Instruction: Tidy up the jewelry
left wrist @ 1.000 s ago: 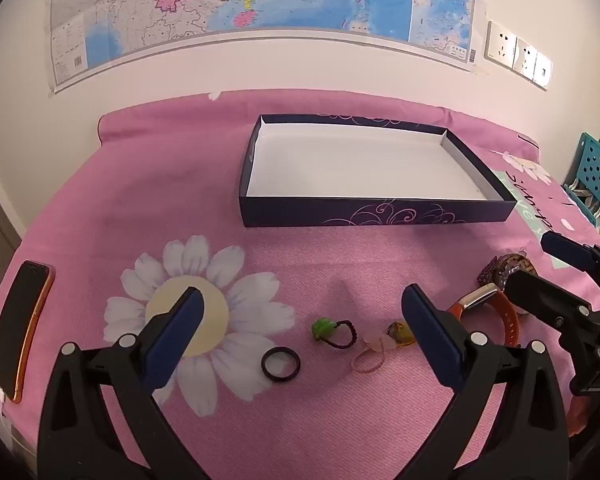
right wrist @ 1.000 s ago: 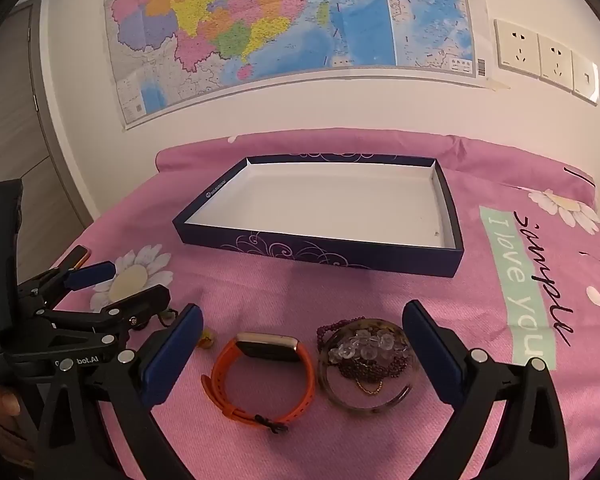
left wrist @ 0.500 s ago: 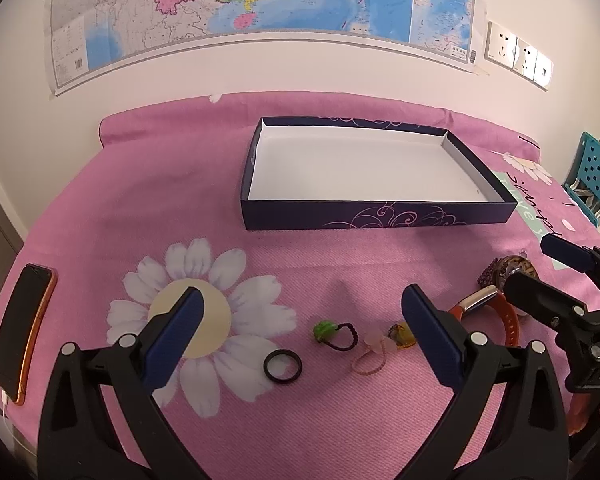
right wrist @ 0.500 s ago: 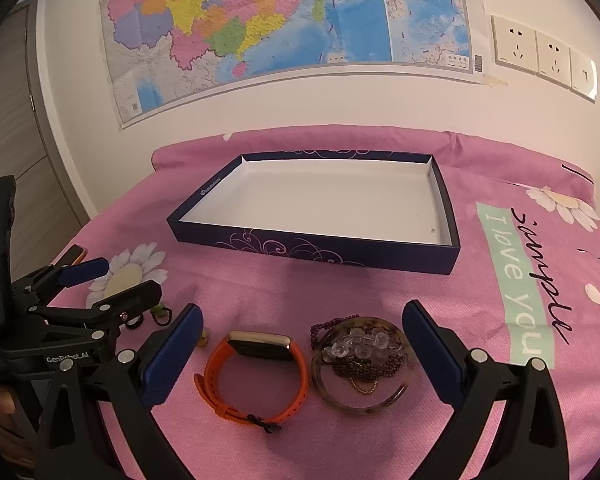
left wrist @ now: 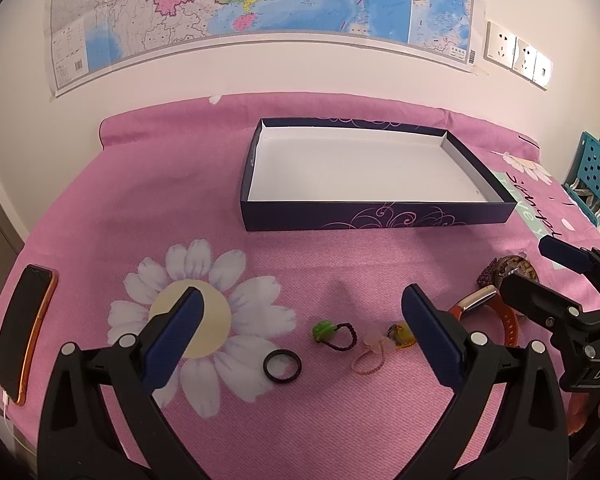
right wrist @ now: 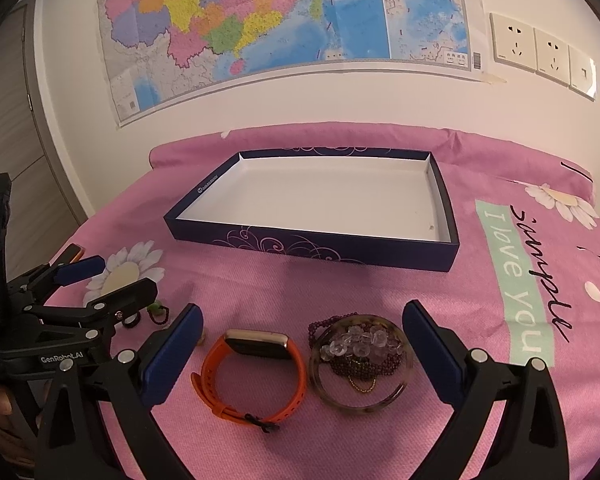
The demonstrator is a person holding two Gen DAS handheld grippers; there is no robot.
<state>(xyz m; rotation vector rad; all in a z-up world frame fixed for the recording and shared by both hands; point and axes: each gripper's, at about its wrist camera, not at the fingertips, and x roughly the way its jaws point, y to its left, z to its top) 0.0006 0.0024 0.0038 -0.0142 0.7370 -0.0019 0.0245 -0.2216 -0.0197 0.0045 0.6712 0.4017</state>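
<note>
Jewelry lies loose on the pink cloth [left wrist: 112,216], none yet in the shallow navy cardboard box [right wrist: 316,246] beyond. The task looks unstarted. Right gripper [right wrist: 298,346] gapes empty over the rubbery orange watch [right wrist: 256,372] and glossy bangle [right wrist: 362,364]; left gripper [left wrist: 300,330] likewise over a black ring [left wrist: 282,365] — pinch low, lift.

In the left wrist view the right gripper [left wrist: 536,268] covers most of the orange watch [left wrist: 484,304] and the beaded bangle [left wrist: 508,268]; the small amber piece [left wrist: 400,334] sits half behind the near blue finger pad [left wrist: 430,340], too small to identify; in the right wrist view the left gripper [right wrist: 112,280] screens the black ring [right wrist: 132,322]; the map [right wrist: 284,20] is cut off at the top.
</note>
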